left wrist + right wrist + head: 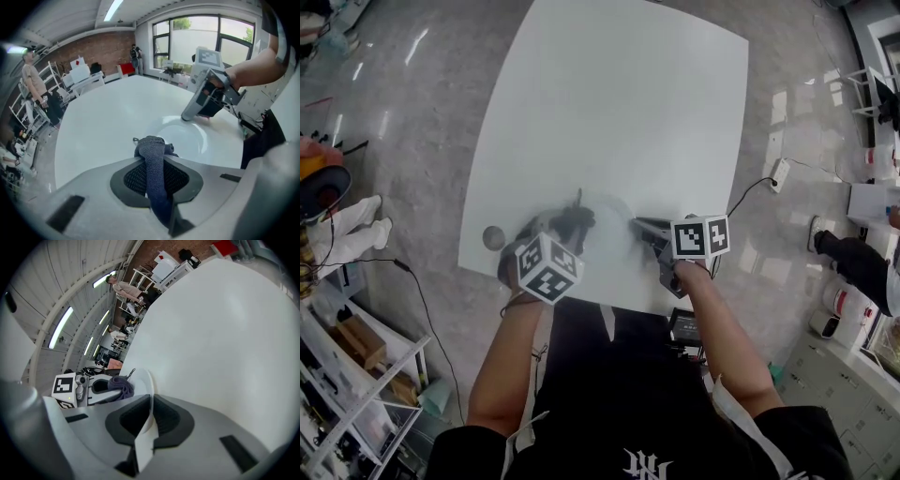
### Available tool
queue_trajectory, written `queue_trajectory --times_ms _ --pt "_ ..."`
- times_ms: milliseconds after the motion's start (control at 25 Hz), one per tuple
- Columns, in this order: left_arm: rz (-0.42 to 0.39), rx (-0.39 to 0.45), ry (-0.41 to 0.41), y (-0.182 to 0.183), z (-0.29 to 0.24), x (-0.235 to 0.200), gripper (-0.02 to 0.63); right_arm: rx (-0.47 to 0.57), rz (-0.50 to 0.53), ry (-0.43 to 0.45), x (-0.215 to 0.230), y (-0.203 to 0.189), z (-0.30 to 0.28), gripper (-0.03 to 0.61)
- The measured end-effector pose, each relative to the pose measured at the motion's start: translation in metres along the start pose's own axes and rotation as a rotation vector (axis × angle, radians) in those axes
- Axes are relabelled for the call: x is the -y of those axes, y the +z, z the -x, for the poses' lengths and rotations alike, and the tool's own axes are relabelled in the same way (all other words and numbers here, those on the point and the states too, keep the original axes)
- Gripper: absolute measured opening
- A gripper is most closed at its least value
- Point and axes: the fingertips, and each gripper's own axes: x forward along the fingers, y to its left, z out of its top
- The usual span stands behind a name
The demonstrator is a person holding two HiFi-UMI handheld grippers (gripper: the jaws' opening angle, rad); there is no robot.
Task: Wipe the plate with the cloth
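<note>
A white plate (pixel 609 242) lies on the white table (pixel 619 103) near its front edge. My left gripper (pixel 564 223) is shut on a dark blue-grey cloth (pixel 574 220), which it presses onto the plate's left side. In the left gripper view the cloth (pixel 152 152) bunches out between the jaws, with the plate (pixel 190 136) just beyond it. My right gripper (pixel 639 226) is shut on the plate's right rim. The rim (pixel 148 401) runs between its jaws in the right gripper view, where the cloth (pixel 121 385) and left gripper (pixel 96 391) show across the plate.
A small grey round object (pixel 494 237) sits on the table left of my left gripper. The table's front edge runs just below both grippers. A power strip (pixel 778 173) and cable lie on the floor at right. Shelves (pixel 347 375) stand at lower left.
</note>
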Motion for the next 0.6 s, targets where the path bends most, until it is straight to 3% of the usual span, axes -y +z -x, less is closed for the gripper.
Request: queue_trajectory --times_ms 280,600 --pt "0.054 -0.002 -0.090 -0.012 0.005 0.073 0.051 0.020 -0.009 -0.008 0.002 0.000 0.002 0.020" --pt "0.065 -0.044 -0.098 -0.015 0.006 0.080 0.051 0.086 -0.040 0.024 0.000 0.005 0.019 0.021"
